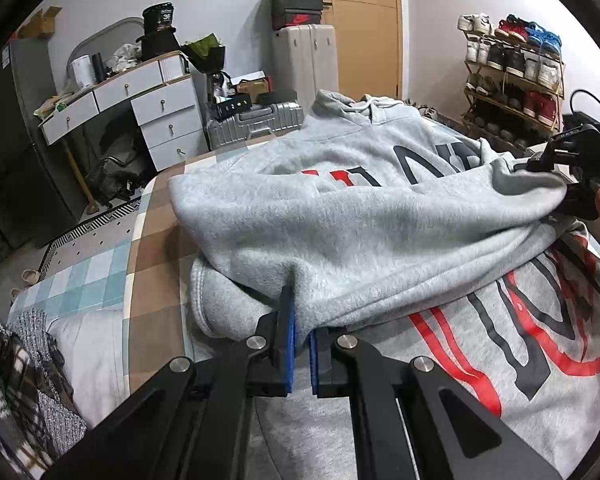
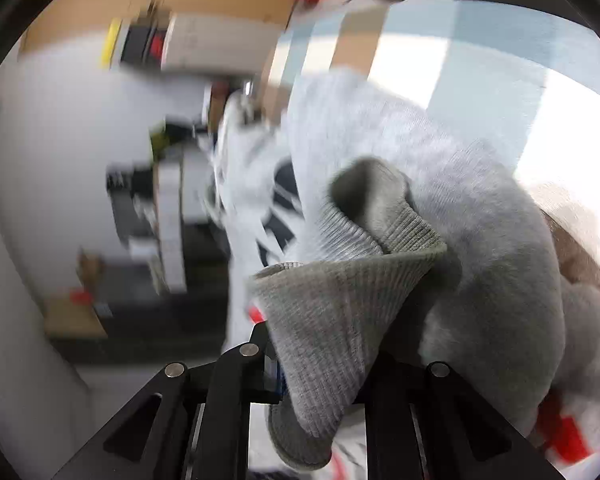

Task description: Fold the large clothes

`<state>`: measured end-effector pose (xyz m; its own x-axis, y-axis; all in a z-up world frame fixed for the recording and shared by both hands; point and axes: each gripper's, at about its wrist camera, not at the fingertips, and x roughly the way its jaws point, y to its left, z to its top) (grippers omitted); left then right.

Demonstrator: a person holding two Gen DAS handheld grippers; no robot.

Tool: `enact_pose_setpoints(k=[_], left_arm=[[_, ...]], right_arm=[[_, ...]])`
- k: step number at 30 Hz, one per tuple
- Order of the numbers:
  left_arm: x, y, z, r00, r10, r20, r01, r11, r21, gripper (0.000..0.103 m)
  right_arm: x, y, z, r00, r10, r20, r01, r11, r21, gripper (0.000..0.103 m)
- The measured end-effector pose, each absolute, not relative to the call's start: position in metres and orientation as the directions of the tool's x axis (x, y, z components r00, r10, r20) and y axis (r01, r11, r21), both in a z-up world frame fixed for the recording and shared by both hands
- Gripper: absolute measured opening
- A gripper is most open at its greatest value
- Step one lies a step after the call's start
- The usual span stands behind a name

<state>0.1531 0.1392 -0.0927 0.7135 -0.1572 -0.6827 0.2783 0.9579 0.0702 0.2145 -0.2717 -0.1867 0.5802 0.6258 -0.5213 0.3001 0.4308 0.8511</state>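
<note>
Your left tongs (image 1: 302, 344) pinch the grey hoodie (image 1: 360, 208); your right tongs (image 2: 320, 376) pinch its ribbed cuff (image 2: 340, 300) (blurry). Lay it flat on the bed (image 1: 156, 248).

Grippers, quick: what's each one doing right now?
Left gripper: closed on a fold of the grey hoodie.
Right gripper: closed on the hoodie's ribbed cuff.
</note>
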Motion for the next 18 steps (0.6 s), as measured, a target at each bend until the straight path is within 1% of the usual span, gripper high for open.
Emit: enact_pose_setpoints(k=[2,3,5,6,7,8,9,11,13,15,17,18], left_arm=[[0.151,0.140,-0.095,0.705,-0.157,-0.692,0.281,0.957,0.069,0.001],[0.150,0.141,-0.097,0.698,-0.161,-0.698,0.283,0.957,0.063,0.001],[0.147,0.140,-0.100,0.697,-0.145,-0.703,0.278,0.957,0.079,0.001],[0.146,0.140,-0.101,0.692,-0.147,-0.707,0.284,0.956,0.078,0.001],[0.145,0.138,-0.101,0.691,-0.144,-0.708,0.287,0.954,0.086,0.001],[0.146,0.137,-0.102,0.691,-0.138,-0.709,0.290,0.952,0.098,0.001],[0.146,0.136,-0.102,0.690,-0.136,-0.711,0.294,0.950,0.104,0.001],[0.146,0.133,-0.101,0.687,-0.135,-0.714,0.300,0.947,0.110,0.001],[0.147,0.132,-0.100,0.682,-0.134,-0.719,0.302,0.947,0.110,0.001],[0.148,0.135,-0.100,0.678,-0.135,-0.722,0.296,0.950,0.100,0.001],[0.146,0.134,-0.101,0.679,-0.128,-0.723,0.300,0.947,0.113,0.001],[0.146,0.134,-0.102,0.680,-0.123,-0.723,0.302,0.945,0.123,0.001]], right_arm=[[0.215,-0.267,-0.175,0.535,0.626,-0.567,0.251,0.523,0.814,0.017],[0.214,-0.266,-0.167,0.526,0.619,-0.583,0.222,0.562,0.797,0.019],[0.208,-0.269,-0.155,0.538,0.599,-0.594,0.175,0.609,0.773,0.037],[0.203,-0.275,-0.145,0.567,0.585,-0.580,0.146,0.621,0.770,0.068],[0.200,-0.280,-0.138,0.594,0.582,-0.556,0.125,0.615,0.778,0.092],[0.197,-0.286,-0.133,0.625,0.570,-0.534,0.107,0.615,0.782,0.095],[0.196,-0.292,-0.128,0.640,0.538,-0.548,0.119,0.635,0.763,0.094],[0.204,-0.297,-0.125,0.617,0.538,-0.574,0.126,0.653,0.747,0.095],[0.208,-0.294,-0.122,0.584,0.495,-0.644,0.136,0.722,0.679,0.095],[0.212,-0.283,-0.110,0.557,0.395,-0.730,0.088,0.846,0.525,0.095],[0.204,-0.270,-0.098,0.579,0.271,-0.769,0.003,0.942,0.334,0.095],[0.205,-0.260,-0.098,0.561,0.244,-0.791,-0.042,0.963,0.268,0.097]])
